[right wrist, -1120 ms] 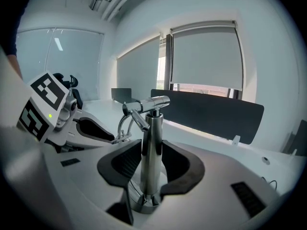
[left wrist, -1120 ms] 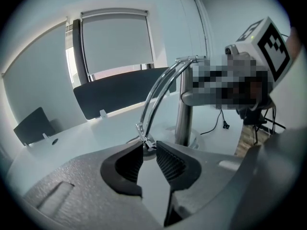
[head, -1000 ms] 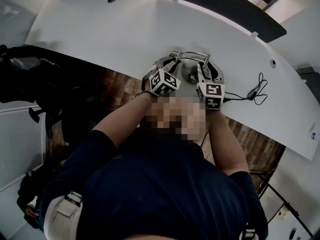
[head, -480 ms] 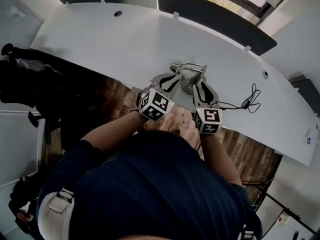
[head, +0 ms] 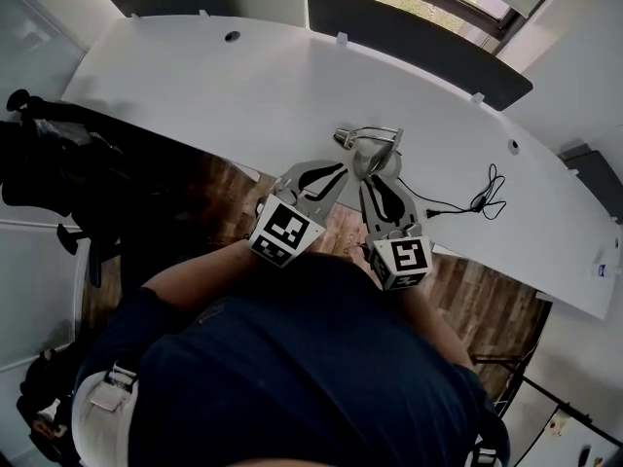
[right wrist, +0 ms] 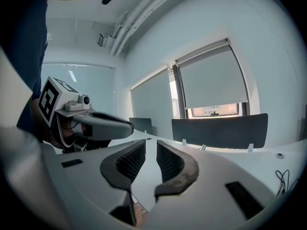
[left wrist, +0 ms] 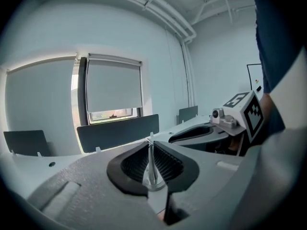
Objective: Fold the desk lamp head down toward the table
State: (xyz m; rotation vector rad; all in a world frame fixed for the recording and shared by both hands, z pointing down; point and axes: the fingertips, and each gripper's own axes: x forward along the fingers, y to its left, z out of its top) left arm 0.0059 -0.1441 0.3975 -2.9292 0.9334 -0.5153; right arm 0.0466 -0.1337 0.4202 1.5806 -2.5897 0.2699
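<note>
The small grey desk lamp (head: 368,152) stands near the front edge of the white table (head: 195,76), with its thin metal frame (head: 365,129) behind the head. Both grippers hang raised above the table edge, just short of the lamp. The left gripper (head: 341,168) is closing to a narrow slit. In the left gripper view (left wrist: 151,145) a thin metal rod of the lamp (left wrist: 152,169) shows in that slit, and no pad visibly presses on it. The right gripper (head: 376,176) is also closing. Its pads (right wrist: 165,159) stand clearly apart with nothing between them.
A black cable (head: 487,188) lies coiled on the table right of the lamp. Dark divider panels (head: 419,37) line the table's far edge. A black office chair (head: 58,163) stands at the left over the wooden floor (head: 224,178). The grippers sit side by side, close together.
Both grippers have risen from beside the lamp toward the camera and drawn back from it. Their jaws have narrowed. The lamp has stayed where it was.
</note>
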